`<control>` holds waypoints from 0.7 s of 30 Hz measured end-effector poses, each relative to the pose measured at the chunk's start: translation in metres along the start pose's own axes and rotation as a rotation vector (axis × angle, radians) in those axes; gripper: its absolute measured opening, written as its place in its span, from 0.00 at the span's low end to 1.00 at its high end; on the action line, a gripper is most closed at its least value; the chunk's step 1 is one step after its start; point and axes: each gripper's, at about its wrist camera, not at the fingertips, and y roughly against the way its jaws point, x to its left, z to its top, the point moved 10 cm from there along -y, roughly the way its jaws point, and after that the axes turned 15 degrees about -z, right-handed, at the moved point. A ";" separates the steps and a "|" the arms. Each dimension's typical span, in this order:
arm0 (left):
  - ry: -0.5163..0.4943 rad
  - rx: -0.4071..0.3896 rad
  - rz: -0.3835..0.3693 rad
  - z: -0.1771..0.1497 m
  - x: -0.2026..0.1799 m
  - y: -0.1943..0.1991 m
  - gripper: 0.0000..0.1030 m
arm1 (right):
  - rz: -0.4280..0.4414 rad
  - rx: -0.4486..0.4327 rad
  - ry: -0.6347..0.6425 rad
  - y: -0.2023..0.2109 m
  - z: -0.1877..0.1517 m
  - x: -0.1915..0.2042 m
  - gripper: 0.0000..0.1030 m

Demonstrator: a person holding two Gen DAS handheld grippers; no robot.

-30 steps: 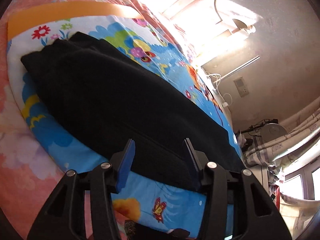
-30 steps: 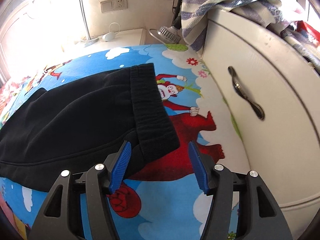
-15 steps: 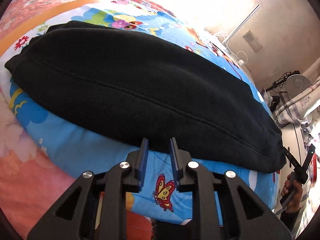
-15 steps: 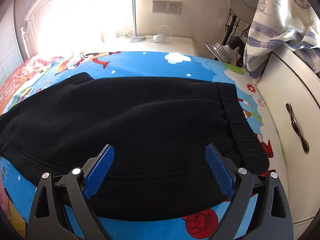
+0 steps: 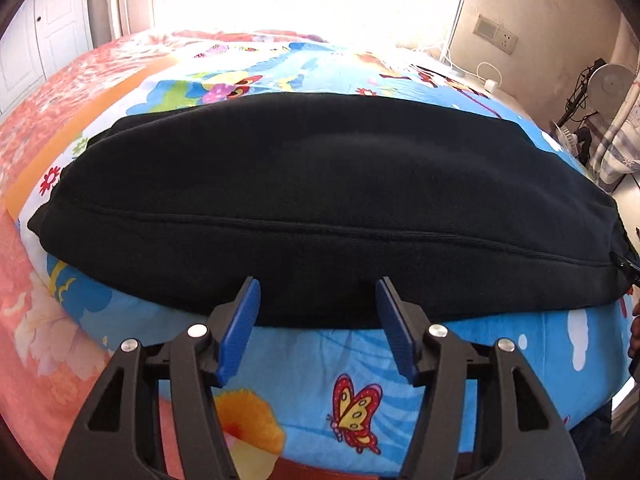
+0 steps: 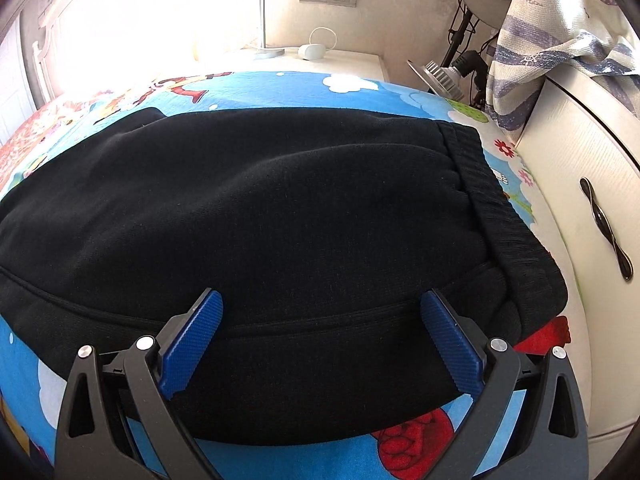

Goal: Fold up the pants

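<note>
Black fleece pants (image 5: 320, 200), thick and matte with a raised seam running along their length, are lying flat on a bed under a bright cartoon-print sheet (image 5: 304, 364) of blue cotton, clouds and butterflies. The garment's long axis is stretching left to right across both views, its ribbed elastic waistband (image 6: 496, 216) pointing toward a glossy white cabinet (image 6: 580, 160) with a curved metal handle. The left gripper (image 5: 318, 300) is hovering at the near edge of the fabric, its ridged blue jaws opening and pressing on nothing. The right gripper (image 6: 320, 312) is hanging over the cloth near the waistband, its jaws opening wide, the pants showing between them but not pinched. A pink floral quilt (image 5: 28, 320) is bordering the sheet at left.
</note>
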 end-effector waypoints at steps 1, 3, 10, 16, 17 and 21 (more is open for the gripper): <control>0.048 -0.008 -0.040 0.008 0.011 0.007 0.45 | -0.001 0.004 0.004 0.000 0.000 0.000 0.95; 0.140 -0.108 -0.012 0.037 0.049 0.030 0.44 | 0.003 0.011 0.006 -0.001 0.001 0.000 0.95; 0.232 -0.001 0.206 0.100 0.190 0.008 0.02 | 0.013 0.016 0.008 0.000 0.000 0.000 0.95; 0.091 -0.044 0.180 0.131 0.165 0.015 0.37 | 0.005 0.026 0.003 -0.002 0.001 0.001 0.96; 0.091 0.019 0.275 0.125 0.182 0.005 0.35 | 0.006 0.034 0.009 -0.002 0.001 0.001 0.96; 0.208 -0.065 0.407 0.127 0.206 0.022 0.50 | 0.041 0.046 0.017 -0.001 0.001 -0.001 0.96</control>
